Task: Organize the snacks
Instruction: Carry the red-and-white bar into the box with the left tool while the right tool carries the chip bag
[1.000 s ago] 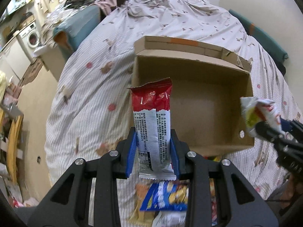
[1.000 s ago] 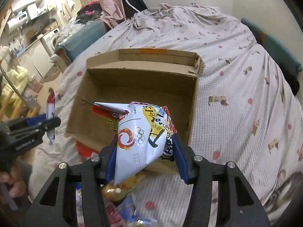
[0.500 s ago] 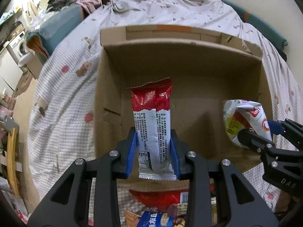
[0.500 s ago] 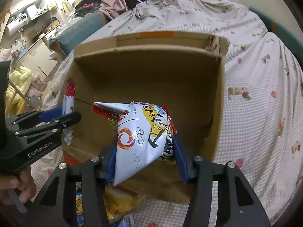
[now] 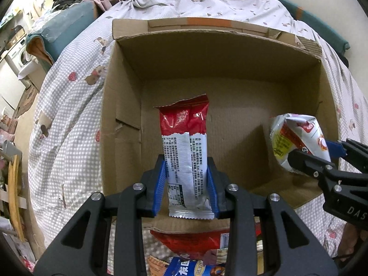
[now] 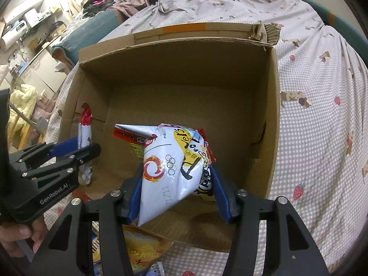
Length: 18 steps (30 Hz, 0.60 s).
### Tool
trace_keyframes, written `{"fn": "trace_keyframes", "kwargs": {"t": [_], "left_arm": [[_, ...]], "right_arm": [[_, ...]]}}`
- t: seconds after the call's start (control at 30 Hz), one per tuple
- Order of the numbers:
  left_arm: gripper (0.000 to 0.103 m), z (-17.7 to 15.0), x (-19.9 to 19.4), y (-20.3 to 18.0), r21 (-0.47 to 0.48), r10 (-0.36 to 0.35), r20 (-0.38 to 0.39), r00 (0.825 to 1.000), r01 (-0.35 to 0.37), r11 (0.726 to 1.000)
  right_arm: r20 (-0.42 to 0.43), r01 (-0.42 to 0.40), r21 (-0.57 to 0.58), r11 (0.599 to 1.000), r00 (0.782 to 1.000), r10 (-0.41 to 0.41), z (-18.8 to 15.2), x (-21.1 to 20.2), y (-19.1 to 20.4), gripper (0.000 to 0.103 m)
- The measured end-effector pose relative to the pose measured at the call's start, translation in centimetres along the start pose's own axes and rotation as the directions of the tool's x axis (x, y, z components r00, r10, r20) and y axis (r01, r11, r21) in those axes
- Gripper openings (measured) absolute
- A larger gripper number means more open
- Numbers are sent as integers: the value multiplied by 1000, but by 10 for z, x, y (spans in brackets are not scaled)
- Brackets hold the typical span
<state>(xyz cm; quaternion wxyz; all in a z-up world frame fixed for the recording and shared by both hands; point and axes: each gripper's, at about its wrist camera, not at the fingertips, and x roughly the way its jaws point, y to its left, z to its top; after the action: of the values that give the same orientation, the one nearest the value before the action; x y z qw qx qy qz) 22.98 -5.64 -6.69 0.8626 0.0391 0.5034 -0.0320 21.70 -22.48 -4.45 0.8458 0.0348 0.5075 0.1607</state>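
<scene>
An open cardboard box [image 5: 128, 73] [image 6: 273, 124] lies on a bed, with nothing on its floor. My left gripper [image 5: 186, 179] is shut on a red and white snack bar [image 5: 185, 142], held upright over the box's near left part. The right gripper [image 6: 176, 184] is shut on a puffy white snack bag [image 6: 170, 163] with red and yellow print, over the box's near right part. In the left wrist view that bag [image 5: 296, 140] and the right gripper [image 5: 322, 158] show at the right edge. The right wrist view has the bar [image 6: 84, 133] and the left gripper [image 6: 73, 149] at its left.
Several loose snack packs [image 5: 195, 248] [image 6: 140, 248] lie on the checked bedspread [image 6: 322, 138] just before the box's near wall. A person's hand [image 6: 16, 234] holds the left gripper. Furniture and a washing machine [image 5: 16, 55] stand beyond the bed's left side.
Both grippers have come down and forward with their snacks, from in front of the box to over its inside. The box now fills both views.
</scene>
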Motion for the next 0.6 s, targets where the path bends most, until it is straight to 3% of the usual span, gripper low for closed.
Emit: {"fn": "trace_keyframes", "kwargs": {"t": [0.3,0.33,0.47,0.6], "left_arm": [[29,-2,-1,-2,-11,-19,4,1000,19,1000],[33,-2,-1,-2,-16,-22,1,1000,22,1000],[71,-2,-5,3,-50,-42,7,999,42,998],[75,-3,-10,2,-43,-30,17,999,31,999]], "right_arm": [[6,-40,11,999,999,40,0,-1,2,62],[9,-52,13,999,999,52,0,-2,1,64],[39,-113,24,993,993,112,1,-8,2,81],[68,-110,11,994,992,109,1,-15,4,81]]}}
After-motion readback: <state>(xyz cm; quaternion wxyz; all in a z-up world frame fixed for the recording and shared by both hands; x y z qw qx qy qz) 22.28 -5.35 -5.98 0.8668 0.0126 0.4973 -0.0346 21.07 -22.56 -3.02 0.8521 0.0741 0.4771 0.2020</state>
